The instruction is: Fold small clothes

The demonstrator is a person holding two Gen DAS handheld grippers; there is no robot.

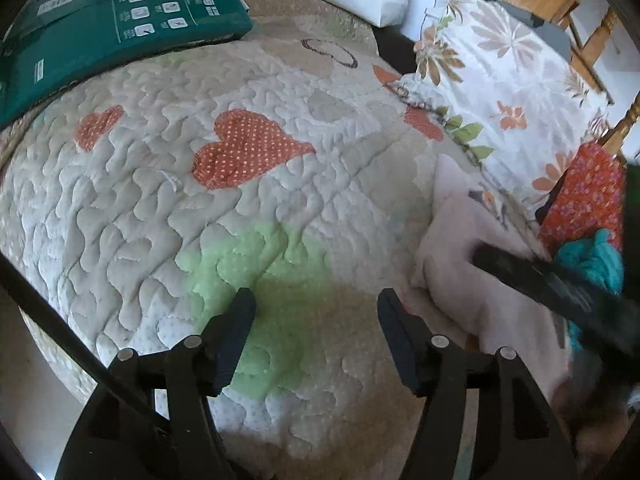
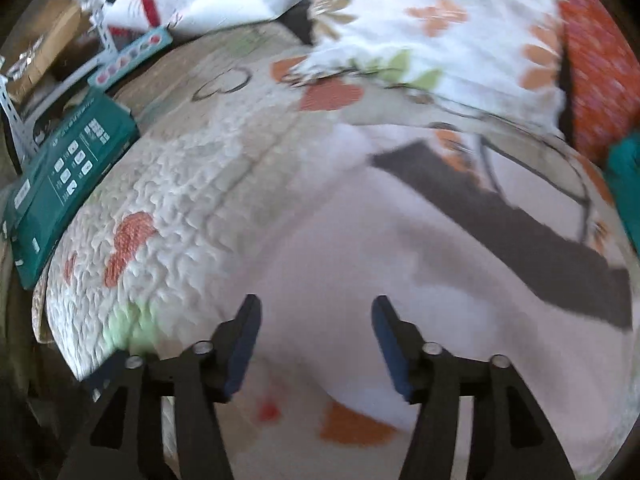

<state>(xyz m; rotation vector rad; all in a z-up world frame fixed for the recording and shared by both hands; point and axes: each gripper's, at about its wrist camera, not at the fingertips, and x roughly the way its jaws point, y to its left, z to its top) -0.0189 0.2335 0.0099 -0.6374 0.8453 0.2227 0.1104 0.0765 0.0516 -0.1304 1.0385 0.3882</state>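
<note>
Left gripper [image 1: 316, 308]: jaws wide apart, holding nothing, over the quilt [image 1: 240, 208], green patch below.
Right gripper [image 2: 316, 316]: jaws wide apart, holding nothing, over the pale pink garment [image 2: 360, 248]; this blurred view alone shows its dark band.
Garment lies at the left view's right edge.
Beyond: floral pillow [image 1: 512, 80], red patterned cloth [image 1: 584, 196], teal cloth [image 1: 592, 260].
Far left: green box [image 1: 120, 20].
</note>
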